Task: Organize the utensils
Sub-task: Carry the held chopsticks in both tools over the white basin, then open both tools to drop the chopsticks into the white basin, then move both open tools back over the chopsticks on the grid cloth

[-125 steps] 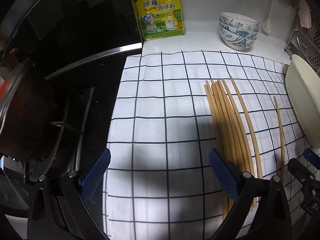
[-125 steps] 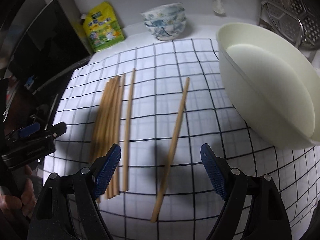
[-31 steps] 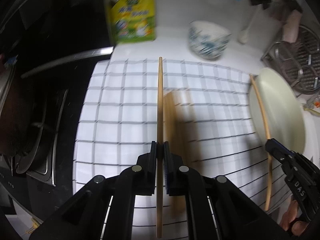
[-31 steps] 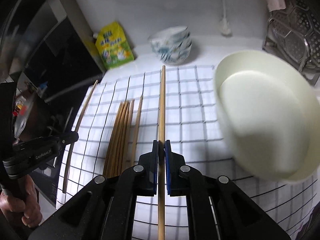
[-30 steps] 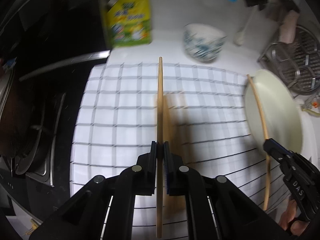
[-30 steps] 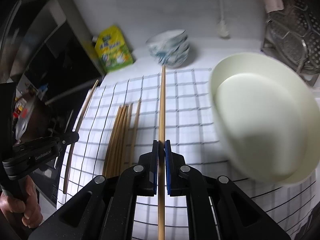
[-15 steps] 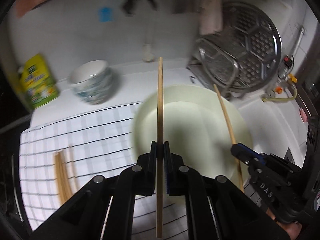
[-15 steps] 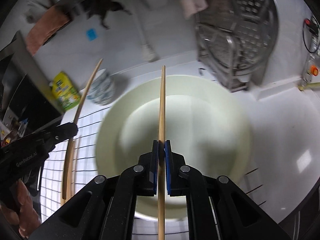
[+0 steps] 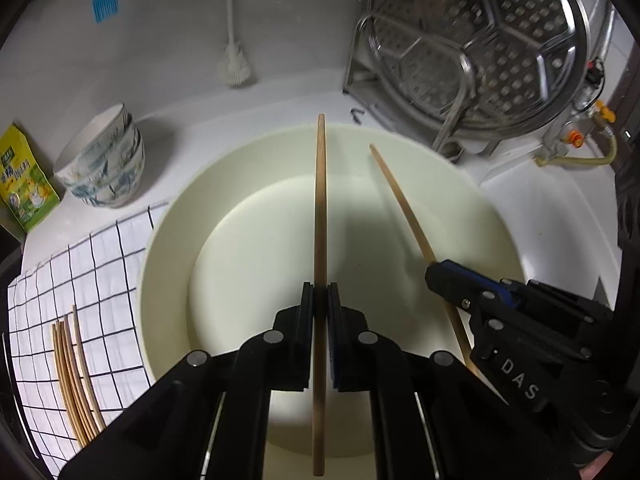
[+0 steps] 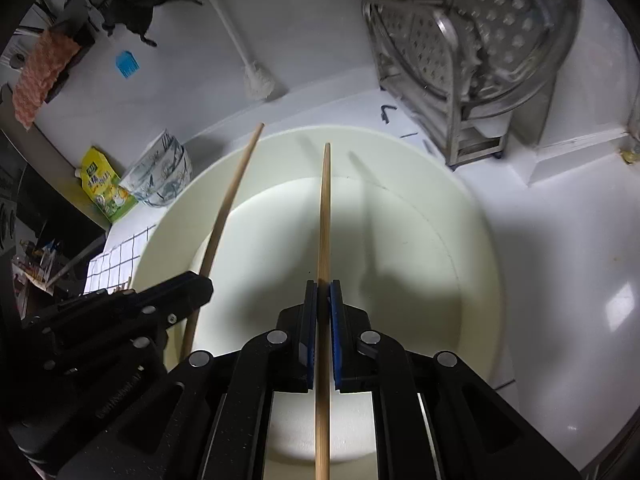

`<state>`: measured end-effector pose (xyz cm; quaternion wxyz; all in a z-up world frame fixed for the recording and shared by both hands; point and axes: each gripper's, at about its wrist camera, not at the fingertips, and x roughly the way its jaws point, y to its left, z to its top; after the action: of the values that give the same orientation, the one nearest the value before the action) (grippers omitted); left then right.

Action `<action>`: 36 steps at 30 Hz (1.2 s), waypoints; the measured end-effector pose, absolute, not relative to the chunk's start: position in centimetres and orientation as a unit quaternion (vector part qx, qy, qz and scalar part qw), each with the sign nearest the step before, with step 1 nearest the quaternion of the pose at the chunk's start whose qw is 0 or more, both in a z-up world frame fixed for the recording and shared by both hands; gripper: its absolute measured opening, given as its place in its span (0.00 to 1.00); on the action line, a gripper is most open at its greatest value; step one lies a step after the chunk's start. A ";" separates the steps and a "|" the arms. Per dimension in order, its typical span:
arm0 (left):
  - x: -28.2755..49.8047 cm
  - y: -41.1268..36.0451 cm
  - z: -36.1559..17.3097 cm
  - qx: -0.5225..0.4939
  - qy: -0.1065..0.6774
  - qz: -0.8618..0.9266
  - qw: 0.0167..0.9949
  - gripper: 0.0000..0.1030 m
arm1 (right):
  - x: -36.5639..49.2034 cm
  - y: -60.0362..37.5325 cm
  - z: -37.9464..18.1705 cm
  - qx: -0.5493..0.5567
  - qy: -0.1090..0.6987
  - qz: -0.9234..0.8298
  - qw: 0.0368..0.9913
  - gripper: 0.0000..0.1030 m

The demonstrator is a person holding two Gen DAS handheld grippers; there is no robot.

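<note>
My left gripper [image 9: 320,300] is shut on a wooden chopstick [image 9: 320,208] that points away from me over a wide cream basin [image 9: 168,248]. My right gripper [image 10: 323,296] is shut on a second chopstick [image 10: 325,216], also held above the cream basin [image 10: 472,240]. Each view catches the other tool: the right gripper [image 9: 436,276] with its chopstick [image 9: 400,196] at the right of the left wrist view, the left gripper [image 10: 200,284] with its chopstick [image 10: 228,204] at the left of the right wrist view. Several more chopsticks [image 9: 76,372] lie on the checked cloth [image 9: 52,280].
A stack of patterned bowls [image 9: 104,168] and a yellow-green pouch [image 9: 24,184] stand at the back left. A steel steamer tray on a rack [image 9: 480,52] stands behind the basin. A white brush [image 9: 236,68] leans on the wall. White counter [image 10: 560,220] lies to the right.
Both grippers have carried their chopsticks from over the checked cloth to the right, above the cream basin. The cloth and loose chopsticks have slid to the left edge of view.
</note>
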<state>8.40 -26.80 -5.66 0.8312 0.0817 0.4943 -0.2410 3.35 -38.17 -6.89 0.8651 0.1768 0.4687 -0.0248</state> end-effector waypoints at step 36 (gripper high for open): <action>6.0 -18.0 -2.8 0.078 0.491 -0.180 0.849 0.66 | -0.2 -34.1 -4.1 0.167 0.460 -0.042 0.871 0.26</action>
<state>6.04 -18.03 -2.79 0.8488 0.0780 0.4909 -0.1801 -0.21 -34.06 -4.14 0.8710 0.1666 0.4604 -0.0418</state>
